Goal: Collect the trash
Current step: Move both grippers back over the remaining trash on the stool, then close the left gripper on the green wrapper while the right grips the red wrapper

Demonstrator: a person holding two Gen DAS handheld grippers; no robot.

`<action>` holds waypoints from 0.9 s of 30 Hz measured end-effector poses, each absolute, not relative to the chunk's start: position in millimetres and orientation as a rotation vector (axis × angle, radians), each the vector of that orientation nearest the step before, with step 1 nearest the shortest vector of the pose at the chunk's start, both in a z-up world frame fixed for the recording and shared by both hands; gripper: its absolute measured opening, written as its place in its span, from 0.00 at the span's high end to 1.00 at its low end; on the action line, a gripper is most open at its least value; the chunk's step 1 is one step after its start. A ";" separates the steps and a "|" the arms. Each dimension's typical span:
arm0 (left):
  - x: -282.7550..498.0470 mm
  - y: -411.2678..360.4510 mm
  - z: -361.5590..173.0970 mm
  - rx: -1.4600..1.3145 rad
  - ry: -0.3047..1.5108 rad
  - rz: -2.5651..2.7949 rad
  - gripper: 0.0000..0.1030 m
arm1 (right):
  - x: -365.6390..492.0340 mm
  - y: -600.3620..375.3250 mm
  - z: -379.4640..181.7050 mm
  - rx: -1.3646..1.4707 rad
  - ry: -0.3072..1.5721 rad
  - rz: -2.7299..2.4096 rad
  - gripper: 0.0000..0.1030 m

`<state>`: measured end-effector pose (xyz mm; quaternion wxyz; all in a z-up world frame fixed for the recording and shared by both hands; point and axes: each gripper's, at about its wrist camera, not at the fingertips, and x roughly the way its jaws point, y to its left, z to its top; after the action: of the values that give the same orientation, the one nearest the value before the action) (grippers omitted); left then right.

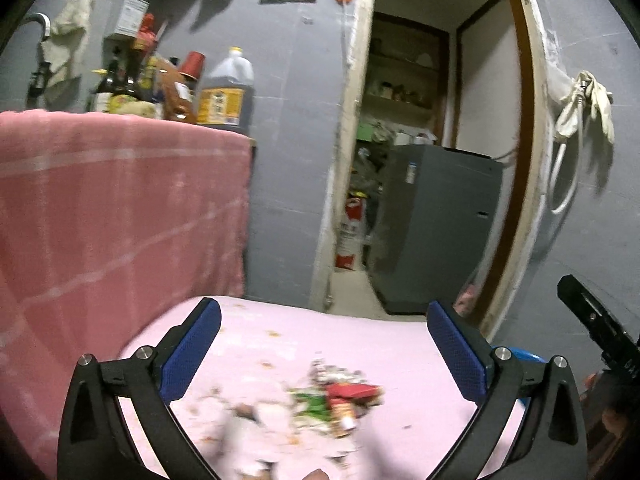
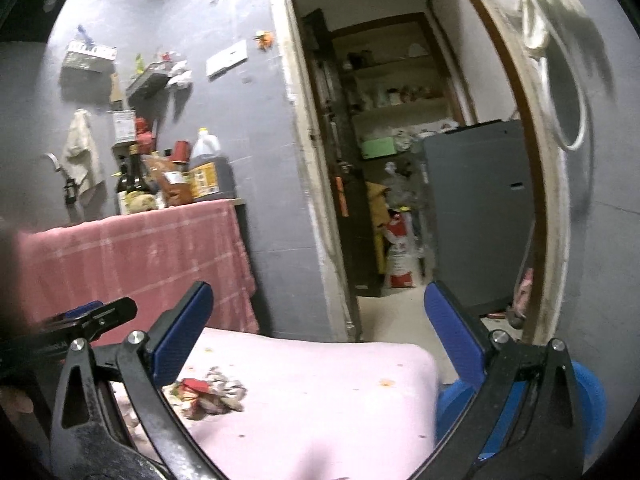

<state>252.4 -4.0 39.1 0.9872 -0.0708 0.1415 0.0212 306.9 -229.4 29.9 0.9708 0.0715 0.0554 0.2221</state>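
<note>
Trash heap (image 1: 332, 396) — long axis across pink cloth (image 1: 380, 340)

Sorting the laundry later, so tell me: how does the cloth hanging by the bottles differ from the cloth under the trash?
The hanging cloth is a deeper pink with pale check lines; the table cloth is pale pink and plain. The hanging cloth drapes down vertically below the bottles; the table cloth lies flat. The hanging cloth looks free of litter, while the table cloth carries the trash pile and scattered crumbs. Both are pink fabric.
</note>
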 end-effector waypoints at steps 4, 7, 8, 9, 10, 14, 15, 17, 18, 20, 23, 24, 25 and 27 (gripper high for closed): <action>244.6 13.4 33.6 -0.143 0.285 0.081 0.02 | 305.0 -205.4 26.4 0.076 0.124 0.487 0.00; 238.7 24.4 26.9 -0.139 0.298 0.107 0.02 | 304.9 -189.1 20.7 0.027 0.149 0.508 0.00; 237.9 27.9 24.0 -0.138 0.304 0.115 0.02 | 305.6 -185.6 19.0 0.018 0.157 0.514 0.00; 237.5 30.9 22.0 -0.139 0.310 0.120 0.02 | 306.4 -181.2 17.0 0.008 0.167 0.522 0.00; 237.5 34.0 19.5 -0.141 0.318 0.123 0.02 | 305.9 -180.2 14.8 0.003 0.173 0.526 0.00; 236.2 41.6 8.4 -0.138 0.354 0.123 0.02 | 313.0 -170.6 7.8 -0.016 0.222 0.542 0.00; 236.7 41.5 5.5 -0.131 0.364 0.121 0.02 | 317.0 -168.2 5.8 -0.014 0.244 0.552 0.00; 239.4 41.9 0.8 -0.120 0.389 0.112 0.02 | 321.9 -165.2 4.3 -0.009 0.270 0.568 0.00; 241.7 41.9 -1.9 -0.118 0.406 0.106 0.02 | 325.2 -163.0 3.2 -0.008 0.285 0.575 0.00; 245.2 42.7 -7.7 -0.130 0.439 0.091 0.02 | 328.8 -159.5 2.3 -0.011 0.304 0.582 0.01; 251.4 46.1 -15.5 -0.174 0.490 0.065 0.03 | 335.4 -153.0 -1.5 -0.025 0.343 0.589 0.11; 252.8 47.3 -17.9 -0.190 0.503 0.056 0.03 | 336.6 -151.6 -2.6 -0.028 0.353 0.589 0.13; 255.4 48.5 -19.5 -0.203 0.514 0.045 0.03 | 338.5 -150.7 -3.8 -0.031 0.364 0.591 0.17; 260.2 50.1 -22.3 -0.223 0.537 0.025 0.05 | 342.2 -148.8 -5.3 -0.034 0.383 0.597 0.22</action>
<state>260.2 50.1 -22.3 0.9579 -0.1101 0.2648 0.0123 342.2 -148.8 -5.3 0.9376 -0.0166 0.1877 0.2921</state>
